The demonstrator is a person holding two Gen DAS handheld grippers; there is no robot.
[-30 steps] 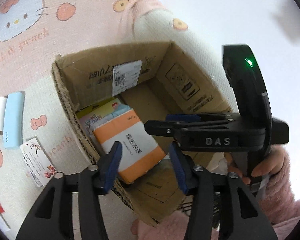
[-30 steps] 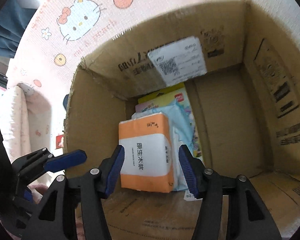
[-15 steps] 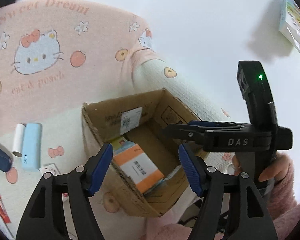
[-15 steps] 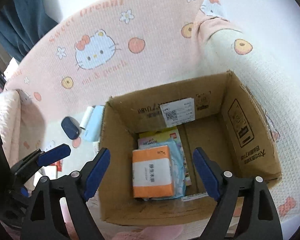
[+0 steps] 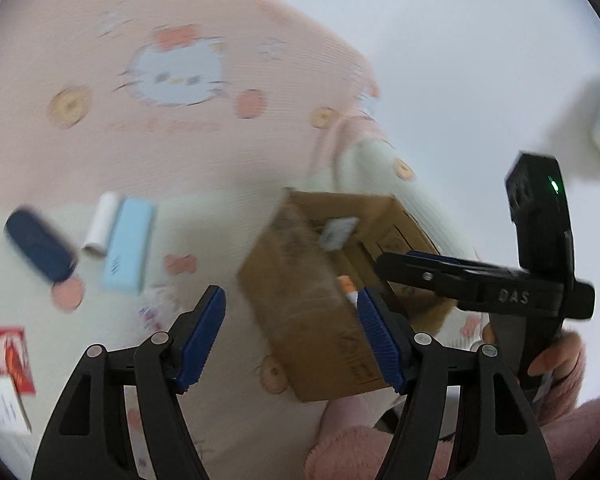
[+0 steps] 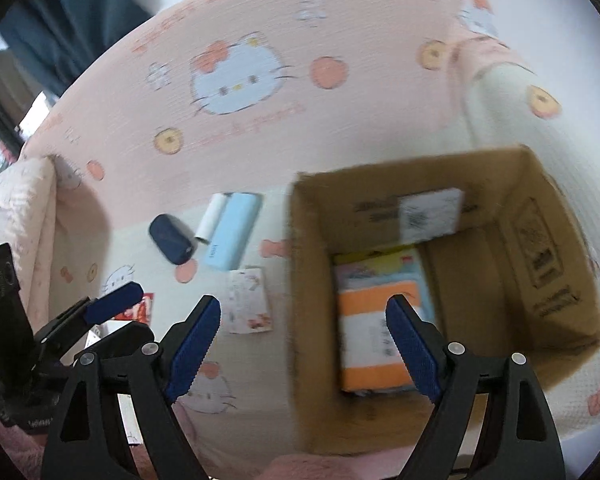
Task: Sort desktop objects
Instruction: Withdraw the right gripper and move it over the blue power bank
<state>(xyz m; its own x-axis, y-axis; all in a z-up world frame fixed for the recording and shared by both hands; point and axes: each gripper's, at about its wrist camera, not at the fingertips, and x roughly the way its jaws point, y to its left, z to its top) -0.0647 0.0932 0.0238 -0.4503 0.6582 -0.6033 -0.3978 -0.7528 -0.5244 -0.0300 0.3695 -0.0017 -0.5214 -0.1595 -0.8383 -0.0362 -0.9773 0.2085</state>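
Pink cartoon-print blanket (image 6: pixel 260 128) carries everything. Both tools, left tool (image 5: pixel 290 334) and right tool (image 6: pixel 304 346), have just been opening and hold nothing. Blue case (image 6: pixel 232 236) lies at eleven o'clock of the left tool, the nearer one, long axis running away; cardboard box (image 6: pixel 556 320) sits at three o'clock.

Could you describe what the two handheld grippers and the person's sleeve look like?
Both grippers are black plastic with ribbed blue pads on their fingers and silver rivets at the joints. In the left wrist view, the left gripper fills the foreground, and the right gripper carries pale "DAS" lettering and a black block with a small green light. The sleeve behind it is fluffy and pink. No cables are visible.
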